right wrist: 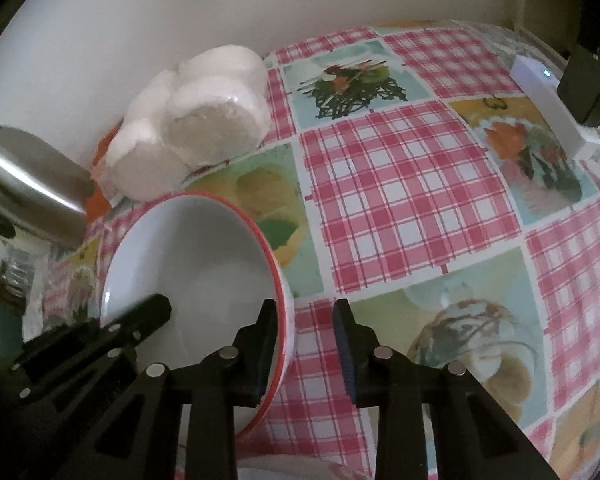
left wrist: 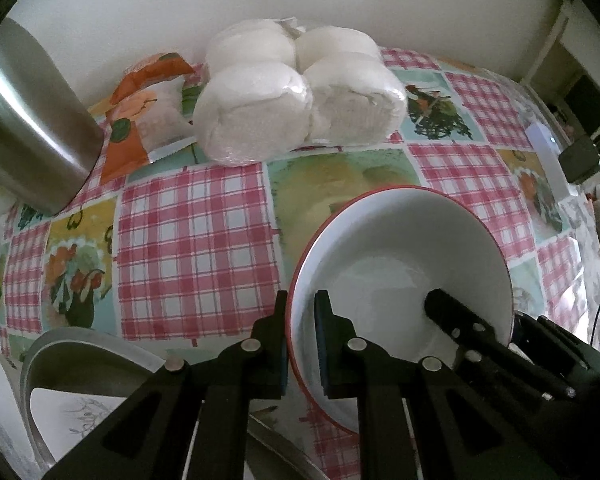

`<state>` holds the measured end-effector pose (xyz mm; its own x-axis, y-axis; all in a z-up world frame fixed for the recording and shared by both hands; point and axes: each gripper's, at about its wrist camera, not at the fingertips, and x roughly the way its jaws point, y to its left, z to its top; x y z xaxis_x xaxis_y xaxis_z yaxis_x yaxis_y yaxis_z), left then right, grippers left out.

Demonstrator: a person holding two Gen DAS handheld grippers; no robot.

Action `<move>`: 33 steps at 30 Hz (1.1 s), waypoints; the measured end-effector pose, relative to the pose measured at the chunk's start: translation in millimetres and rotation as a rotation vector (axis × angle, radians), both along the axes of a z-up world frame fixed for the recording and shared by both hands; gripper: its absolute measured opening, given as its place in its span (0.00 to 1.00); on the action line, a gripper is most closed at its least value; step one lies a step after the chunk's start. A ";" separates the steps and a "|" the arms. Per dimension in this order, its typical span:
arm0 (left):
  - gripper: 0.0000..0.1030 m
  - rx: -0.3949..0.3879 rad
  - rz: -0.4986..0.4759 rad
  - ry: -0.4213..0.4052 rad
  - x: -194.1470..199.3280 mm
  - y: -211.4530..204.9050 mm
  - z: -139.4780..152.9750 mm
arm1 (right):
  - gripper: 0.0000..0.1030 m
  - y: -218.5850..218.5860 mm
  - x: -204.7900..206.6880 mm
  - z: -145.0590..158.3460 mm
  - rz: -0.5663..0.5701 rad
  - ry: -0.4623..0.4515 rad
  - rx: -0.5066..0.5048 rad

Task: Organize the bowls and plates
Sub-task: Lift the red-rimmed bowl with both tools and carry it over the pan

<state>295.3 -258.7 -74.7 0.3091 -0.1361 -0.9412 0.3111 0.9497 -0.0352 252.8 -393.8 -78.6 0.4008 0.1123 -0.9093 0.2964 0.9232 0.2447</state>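
left wrist view shows the left gripper (left wrist: pixel 301 340) pinching the bowl (left wrist: pixel 400 264) rim; right gripper (right wrist: pixel 305 348) straddles the opposite rim, spread. likely next: carrying it onto a stack.

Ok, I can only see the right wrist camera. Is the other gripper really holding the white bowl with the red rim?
Observer: Yes. The left gripper pinches the white bowl with the red rim at its edge, one finger inside and one outside.
Operator: What's next to it there?
Observer: A grey metal dish, low on its left.
Operator: And by the white rolls?
Observer: An orange printed bag lies left of the clear-wrapped pack of white rolls.
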 end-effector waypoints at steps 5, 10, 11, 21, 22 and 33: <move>0.09 -0.075 0.001 0.001 -1.9 4.4 7.1 | 0.11 8.0 -0.8 5.7 0.023 -0.015 -0.016; 0.09 -0.117 0.024 -0.017 -5.6 7.0 15.5 | 0.11 13.7 2.0 17.7 0.028 -0.039 -0.059; 0.09 -0.118 0.025 -0.024 -6.9 6.6 17.2 | 0.11 13.3 2.0 18.9 0.028 -0.042 -0.056; 0.09 -0.165 0.097 -0.118 -26.5 38.7 64.7 | 0.11 29.3 -7.1 60.0 0.057 -0.127 -0.055; 0.09 -0.178 0.119 -0.119 -28.5 45.5 68.6 | 0.11 35.2 -8.0 65.2 0.071 -0.136 -0.061; 0.09 -0.198 0.326 -0.096 -57.0 130.9 86.0 | 0.13 119.9 -22.9 87.3 0.269 -0.160 -0.067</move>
